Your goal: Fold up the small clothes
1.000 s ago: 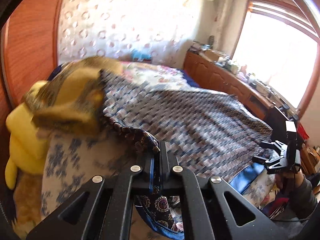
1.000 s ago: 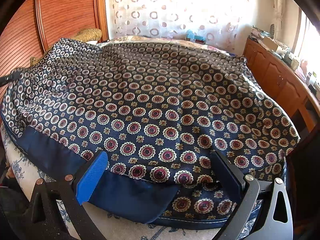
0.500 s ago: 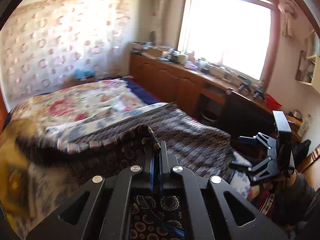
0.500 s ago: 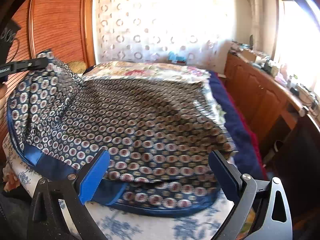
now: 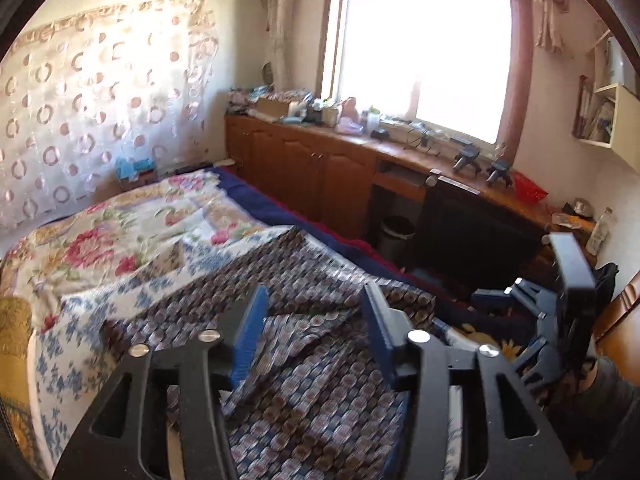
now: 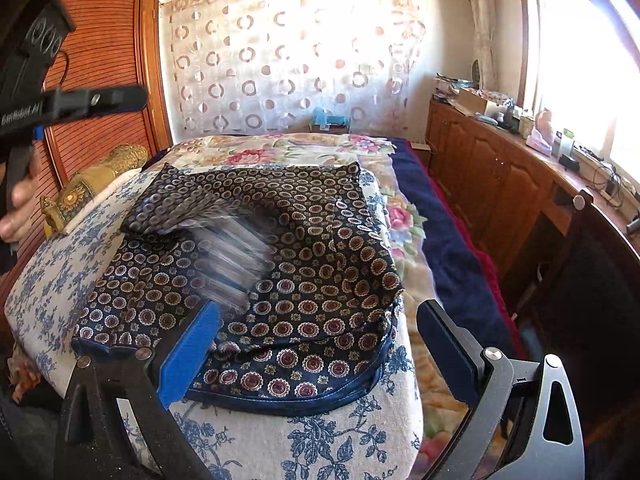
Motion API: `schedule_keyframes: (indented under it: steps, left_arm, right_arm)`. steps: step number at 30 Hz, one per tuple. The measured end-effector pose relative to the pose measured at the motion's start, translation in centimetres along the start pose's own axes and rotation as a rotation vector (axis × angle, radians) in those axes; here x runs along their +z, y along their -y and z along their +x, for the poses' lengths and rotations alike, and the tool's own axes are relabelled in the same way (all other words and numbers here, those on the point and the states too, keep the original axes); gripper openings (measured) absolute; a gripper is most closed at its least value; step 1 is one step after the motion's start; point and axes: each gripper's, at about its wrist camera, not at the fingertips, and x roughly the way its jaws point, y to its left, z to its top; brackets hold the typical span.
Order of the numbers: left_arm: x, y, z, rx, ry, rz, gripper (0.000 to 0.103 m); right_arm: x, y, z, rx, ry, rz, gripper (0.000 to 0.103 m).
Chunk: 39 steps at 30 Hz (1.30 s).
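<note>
A navy garment (image 6: 320,264) printed with round medallions lies folded over on the padded end of the bed. One flap (image 6: 224,248) of it is blurred, still dropping onto the pile. My left gripper (image 5: 314,314) hovers just above the garment (image 5: 320,392); its jaws are opening and nothing is between them. From the right wrist view the left gripper (image 6: 132,98) shows at the upper left, held by a hand (image 6: 18,208). My right gripper (image 6: 320,332) stands open over the garment's near hem, not touching it. The left wrist view also catches the right gripper (image 5: 500,316) at the right edge.
The garment rests on a white cushion with blue flowers (image 6: 280,440). Behind it lies a floral blanket (image 6: 280,148) and a gold pillow (image 6: 100,168). Wooden cabinets (image 6: 500,184) with a cluttered top run along the right under the window. A slatted wardrobe door (image 6: 100,40) stands left.
My left gripper carried the garment's edge across to the right, then opened and let it go. The cloth now lies folded over. My right gripper drew back, still open.
</note>
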Motion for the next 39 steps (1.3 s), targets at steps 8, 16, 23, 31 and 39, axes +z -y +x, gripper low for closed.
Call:
schedule_keyframes:
  steps: [8,16,23,31,39]
  left_arm:
    - [-3.4,-3.7,-1.9,0.071,-0.019,-0.066,0.073]
    - [-7.6,-6.2,-2.7,0.137,-0.051,-0.139,0.073]
    - [-11.4,-7.0,-3.0,0.162,-0.079,-0.194,0.073]
    - [-12.7,-7.5,-3.4,0.164,-0.08,-0.222,0.073]
    - [-13.4,-8.0,-3.4,0.169,-0.08,-0.248,0.073]
  right_arm:
    - [1.4,0.2,1.6,0.07,-0.005,-0.016,0.089]
    - [3.7,0.8,7.4,0.103,-0.096,-0.077,0.066]
    - [5.6,1.9,13.3,0.128,-0.21,-0.069,0.047]
    - [7.4,1.4,15.7,0.129,-0.221,-0.101,0.017]
    - [7.5,-0.5,11.5,0.149,-0.084,-0.163,0.003]
